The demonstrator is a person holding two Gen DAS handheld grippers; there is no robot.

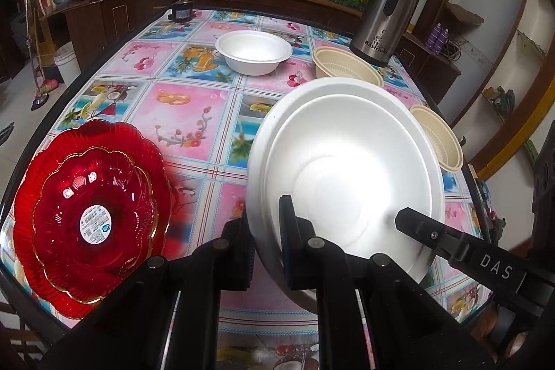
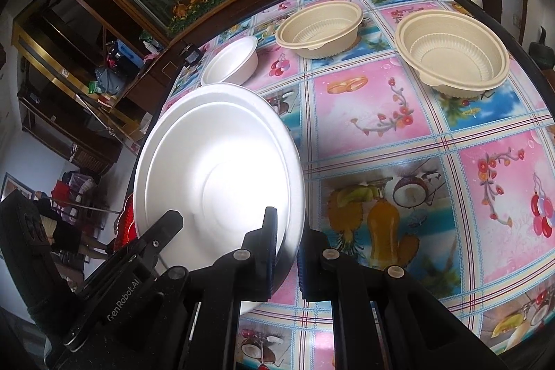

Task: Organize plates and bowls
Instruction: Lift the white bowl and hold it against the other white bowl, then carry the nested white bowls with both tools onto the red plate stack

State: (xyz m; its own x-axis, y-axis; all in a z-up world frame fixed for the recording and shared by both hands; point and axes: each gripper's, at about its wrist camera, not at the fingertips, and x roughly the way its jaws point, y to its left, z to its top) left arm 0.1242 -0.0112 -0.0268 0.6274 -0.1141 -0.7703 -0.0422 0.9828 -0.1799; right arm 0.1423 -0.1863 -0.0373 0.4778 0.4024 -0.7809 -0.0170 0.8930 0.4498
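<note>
A large white foam bowl (image 1: 347, 162) is held tilted above the table by both grippers. My left gripper (image 1: 267, 231) is shut on its left rim, with one finger inside and one outside. My right gripper (image 2: 288, 234) is shut on its right rim (image 2: 222, 169); its finger also shows in the left wrist view (image 1: 416, 227). A smaller white bowl (image 1: 253, 51) sits at the far middle. Two beige ribbed bowls (image 2: 319, 26) (image 2: 454, 54) sit at the right. Two stacked red glass plates (image 1: 93, 214) lie at the near left.
A steel kettle (image 1: 385, 19) stands at the far right corner of the table (image 1: 194, 113). A small black object (image 1: 180, 11) sits at the far edge. A wooden cabinet with an aquarium lies behind the table.
</note>
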